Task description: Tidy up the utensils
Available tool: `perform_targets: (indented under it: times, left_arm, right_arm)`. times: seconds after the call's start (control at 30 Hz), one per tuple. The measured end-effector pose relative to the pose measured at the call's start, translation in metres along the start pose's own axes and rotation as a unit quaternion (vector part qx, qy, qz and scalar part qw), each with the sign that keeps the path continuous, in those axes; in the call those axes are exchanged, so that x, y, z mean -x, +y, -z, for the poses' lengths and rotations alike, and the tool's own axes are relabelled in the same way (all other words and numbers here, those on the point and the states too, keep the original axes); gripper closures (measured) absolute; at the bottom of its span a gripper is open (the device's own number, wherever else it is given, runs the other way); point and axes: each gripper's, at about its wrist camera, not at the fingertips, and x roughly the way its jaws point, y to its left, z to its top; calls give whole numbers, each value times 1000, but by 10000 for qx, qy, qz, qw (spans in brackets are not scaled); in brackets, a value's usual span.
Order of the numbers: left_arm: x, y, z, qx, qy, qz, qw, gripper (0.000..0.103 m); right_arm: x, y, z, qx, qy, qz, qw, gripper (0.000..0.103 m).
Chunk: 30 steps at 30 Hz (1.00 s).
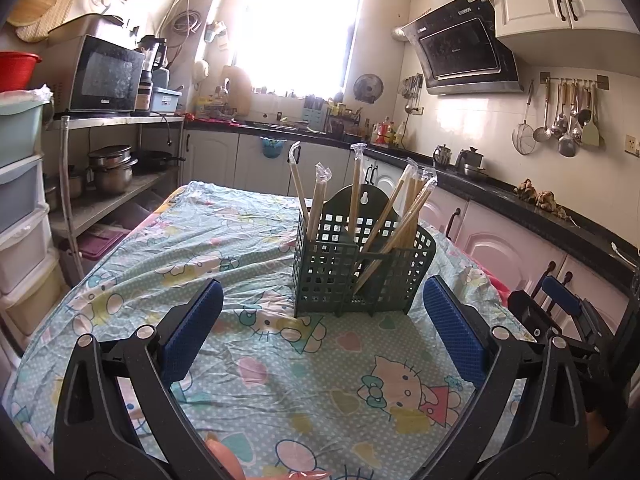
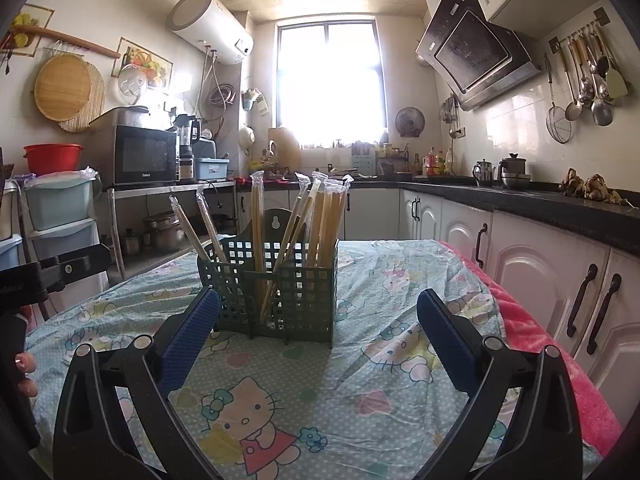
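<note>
Chopsticks (image 1: 394, 216) upright (tips splayed) in caddy (image 1: 360, 276)

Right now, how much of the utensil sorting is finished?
It looks nearly or fully done: the wrapped chopsticks all stand in the green holder, and none lie on the tablecloth. Nothing is in hand: the left tongs and right tongs are open and empty. No remaining step is visible.

Dark green lattice caddy (image 1: 362, 268); tan chopsticks (image 1: 402, 216); pale blue cartoon-cat tablecloth (image 1: 256, 380); blue finger pads (image 1: 454, 328).
</note>
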Motion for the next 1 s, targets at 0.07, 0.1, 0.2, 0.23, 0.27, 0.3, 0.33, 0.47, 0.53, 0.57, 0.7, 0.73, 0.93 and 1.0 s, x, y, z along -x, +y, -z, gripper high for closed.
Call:
perform_targets:
  times: [0.07, 0.1, 0.2, 0.23, 0.27, 0.3, 0.33, 0.47, 0.53, 0.57, 0.7, 0.73, 0.93, 1.0]
  left_arm:
    - [0, 0, 0, -16, -3, -8, 10000, 11]
    - [0, 0, 0, -20, -1, -16, 10000, 11]
    - [1, 0, 0, -5, -17, -17, 10000, 11]
    - [1, 0, 0, -15, -15, -26, 10000, 11]
    - [1, 0, 0, -20, -22, -31, 10000, 11]
    - [2, 0, 0, -21, -30, -35, 10000, 11]
    - [2, 0, -1, -21, -35, -38, 10000, 11]
    - [4, 0, -1, -31, -46, -64, 10000, 11]
    - [4, -1, -2, -27, -50, -64, 10000, 11]
    - [3, -1, -2, -27, -52, -72, 10000, 11]
    - [3, -1, -2, -31, -56, -77, 10000, 11]
    - [4, -1, -3, -30, -54, -72, 10000, 11]
    - [4, -1, -2, -30, -54, -80, 9999, 11]
    - [4, -1, -2, -21, -45, -65, 10000, 11]
  right_arm:
    - [0, 0, 0, 10, -7, -3, 10000, 7]
    - [0, 0, 0, 5, -3, -3, 10000, 7]
    - [0, 1, 0, 2, -8, 5, 10000, 7]
    - [0, 0, 0, 2, -3, -4, 10000, 7]
    - [0, 0, 0, 5, -5, 1, 10000, 6]
    - [0, 1, 0, 7, -7, 2, 10000, 6]
    - [0, 0, 0, 5, -6, -3, 10000, 7]
    - [0, 1, 0, 5, -11, -3, 10000, 7]
    - [0, 1, 0, 7, -11, 1, 10000, 7]
    - [0, 1, 0, 6, -6, 1, 10000, 7]
    - [0, 0, 0, 8, -6, 1, 10000, 7]
    - [0, 0, 0, 8, -7, 0, 10000, 6]
    - [0, 1, 0, 15, -11, -1, 10000, 6]
    - [0, 1, 0, 13, -6, -2, 10000, 6]
